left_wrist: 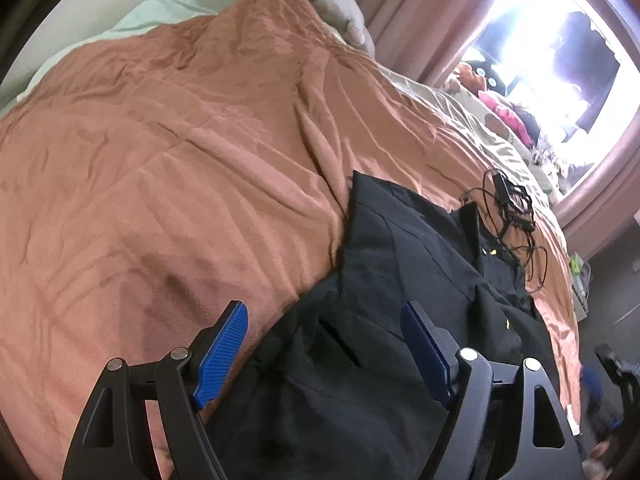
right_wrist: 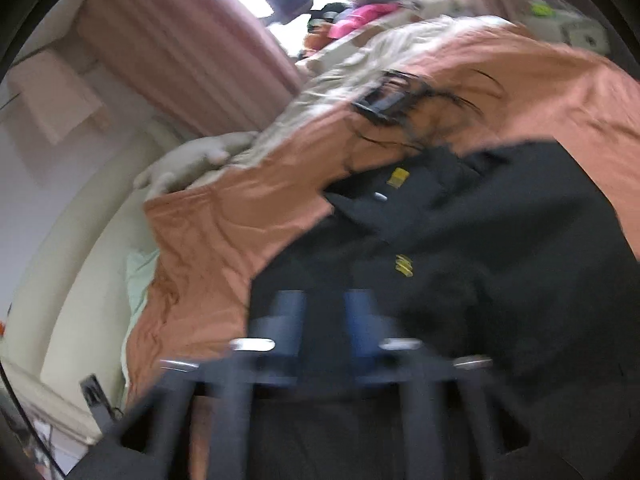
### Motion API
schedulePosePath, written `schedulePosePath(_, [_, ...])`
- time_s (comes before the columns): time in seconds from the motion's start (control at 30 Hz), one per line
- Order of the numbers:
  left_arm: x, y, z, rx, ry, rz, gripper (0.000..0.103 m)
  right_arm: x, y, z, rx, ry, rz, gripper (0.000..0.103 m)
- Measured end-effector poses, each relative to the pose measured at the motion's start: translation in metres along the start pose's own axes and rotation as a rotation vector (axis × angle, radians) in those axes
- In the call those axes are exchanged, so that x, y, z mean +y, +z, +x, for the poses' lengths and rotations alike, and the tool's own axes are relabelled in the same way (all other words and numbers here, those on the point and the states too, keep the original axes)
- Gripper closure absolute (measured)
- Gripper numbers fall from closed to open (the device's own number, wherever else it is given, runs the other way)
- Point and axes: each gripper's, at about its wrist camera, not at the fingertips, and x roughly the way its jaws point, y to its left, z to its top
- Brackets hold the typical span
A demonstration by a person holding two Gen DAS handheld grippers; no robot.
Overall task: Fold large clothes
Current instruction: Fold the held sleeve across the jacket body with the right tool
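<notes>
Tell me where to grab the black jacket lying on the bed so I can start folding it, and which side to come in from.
Probably the black jacket is best pinched at its free left edge, where it lies flat on the orange bedspread. Come in from the bedspread side with the left gripper, already open there. Avoid the far end, where a tangled black cable lies beside the collar.

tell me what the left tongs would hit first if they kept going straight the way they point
Most likely the black garment lying on the orange bedcover; the open left tongs aim down onto it, though depth is hard to judge.
</notes>
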Motion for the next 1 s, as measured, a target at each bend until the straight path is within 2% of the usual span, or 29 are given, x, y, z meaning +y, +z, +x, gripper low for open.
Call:
schedulePosePath(0.03, [-0.007,-0.002,0.001,0.001,-0.007,0.020,0.023,-0.011,-0.006,-0.010,-0.032,-0.016,0.020,0.014])
schedulePosePath(0.1, [-0.019,-0.006,0.003,0.007,-0.028,0.062,0.023,-0.034,-0.017,-0.030,-0.091,-0.042,0.051,0.014])
schedulePosePath(0.23, [-0.052,-0.020,0.009,0.028,-0.068,0.171,0.021,-0.086,-0.030,-0.052,-0.083,-0.078,0.130,0.014])
schedulePosePath(0.37, [-0.096,-0.046,0.015,0.059,-0.105,0.273,0.009,-0.127,-0.026,-0.056,-0.068,-0.100,0.211,0.014])
schedulePosePath(0.43, [-0.120,-0.062,0.019,0.086,-0.120,0.345,0.009,-0.145,-0.022,-0.058,-0.075,-0.084,0.273,0.014])
schedulePosePath(0.57, [-0.154,-0.086,0.024,0.109,-0.153,0.406,0.009,-0.168,-0.019,-0.057,-0.072,-0.060,0.350,0.014])
schedulePosePath(0.67, [-0.179,-0.099,0.027,0.103,-0.142,0.454,0.009,-0.180,-0.018,-0.052,-0.056,-0.005,0.401,0.018])
schedulePosePath(0.8, [-0.221,-0.121,0.031,0.092,-0.138,0.564,0.016,-0.190,-0.017,-0.048,-0.057,-0.028,0.414,0.023])
schedulePosePath(0.87, [-0.243,-0.132,0.037,0.107,-0.136,0.628,0.021,-0.199,-0.017,-0.045,-0.055,0.014,0.459,0.025])
schedulePosePath(0.93, [-0.264,-0.143,0.046,0.123,-0.127,0.692,0.021,-0.211,-0.018,-0.041,-0.050,0.063,0.525,0.028])
schedulePosePath(1.0, [-0.283,-0.154,0.060,0.158,-0.121,0.742,0.021,-0.221,-0.017,-0.041,-0.063,0.062,0.559,0.029])
